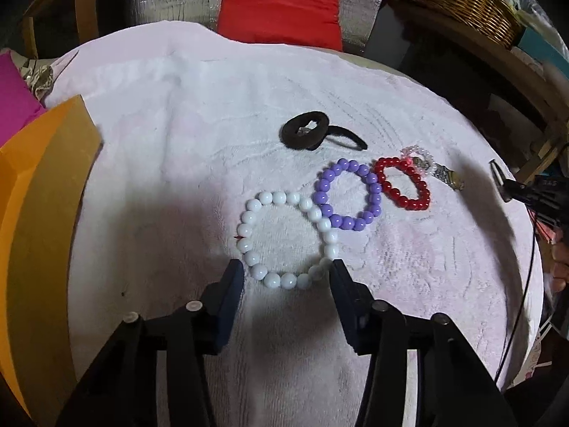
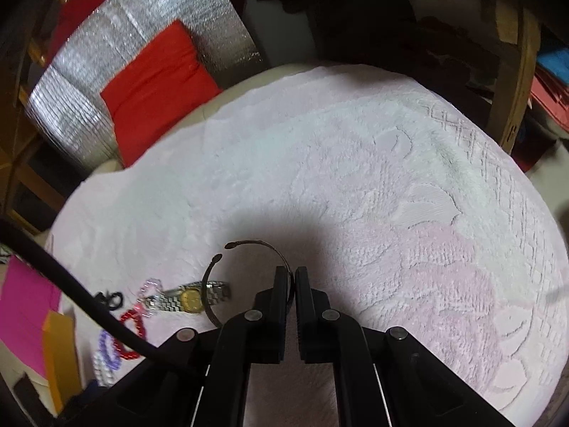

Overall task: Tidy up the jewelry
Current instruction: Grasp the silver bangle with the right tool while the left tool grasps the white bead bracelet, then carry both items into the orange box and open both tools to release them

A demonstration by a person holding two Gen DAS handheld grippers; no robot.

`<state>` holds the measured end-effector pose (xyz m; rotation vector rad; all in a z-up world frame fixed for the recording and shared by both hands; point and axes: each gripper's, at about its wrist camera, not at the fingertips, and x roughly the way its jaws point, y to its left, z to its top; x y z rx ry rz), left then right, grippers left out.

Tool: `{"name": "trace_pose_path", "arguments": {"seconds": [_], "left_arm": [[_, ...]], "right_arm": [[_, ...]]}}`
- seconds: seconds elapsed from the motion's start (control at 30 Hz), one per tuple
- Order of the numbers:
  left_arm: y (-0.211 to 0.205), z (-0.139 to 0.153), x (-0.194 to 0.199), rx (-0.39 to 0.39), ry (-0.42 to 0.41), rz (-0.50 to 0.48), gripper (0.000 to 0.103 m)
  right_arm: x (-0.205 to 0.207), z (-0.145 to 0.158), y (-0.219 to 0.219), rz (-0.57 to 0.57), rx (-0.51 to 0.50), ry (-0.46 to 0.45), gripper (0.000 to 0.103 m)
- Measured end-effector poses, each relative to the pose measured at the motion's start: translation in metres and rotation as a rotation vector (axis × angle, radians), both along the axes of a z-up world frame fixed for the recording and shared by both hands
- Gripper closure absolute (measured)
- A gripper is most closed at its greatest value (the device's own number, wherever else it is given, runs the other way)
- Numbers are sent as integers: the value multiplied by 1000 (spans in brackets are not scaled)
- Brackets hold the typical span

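In the left wrist view my left gripper is open, its fingers on either side of the near arc of a white bead bracelet on the pale towel. A purple bead bracelet, a red bead bracelet, a clear bead bracelet, a metal watch and black hair ties lie beyond. In the right wrist view my right gripper is shut on a thin dark open bangle, held above the towel. The watch lies to its left.
An orange box stands at the left of the towel, with a pink sheet behind it. A red cushion leans on silver foil at the back. A wicker basket sits at the back right.
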<state>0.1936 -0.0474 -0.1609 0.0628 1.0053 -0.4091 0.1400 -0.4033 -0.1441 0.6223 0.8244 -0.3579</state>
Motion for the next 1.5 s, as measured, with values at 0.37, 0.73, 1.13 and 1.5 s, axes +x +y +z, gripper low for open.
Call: {"name": "trace_pose_path", "arguments": {"seconds": [0.37,0.73,1.13,1.5], "left_arm": [[-8,6,-2,-46,-26,-51,94],[15,39,-24,-107,-95,-43,94],[52,100,-65,-233,-232,-66,94],[158,159,-109,-265,-441,114,94]], "right_arm": [[-2,9,12,7,85,-75,98],[0,23,42,71,93,-132,98],[12,41,101,209,49,-183,98],[29,56,248,505,-28,-215,98]]}}
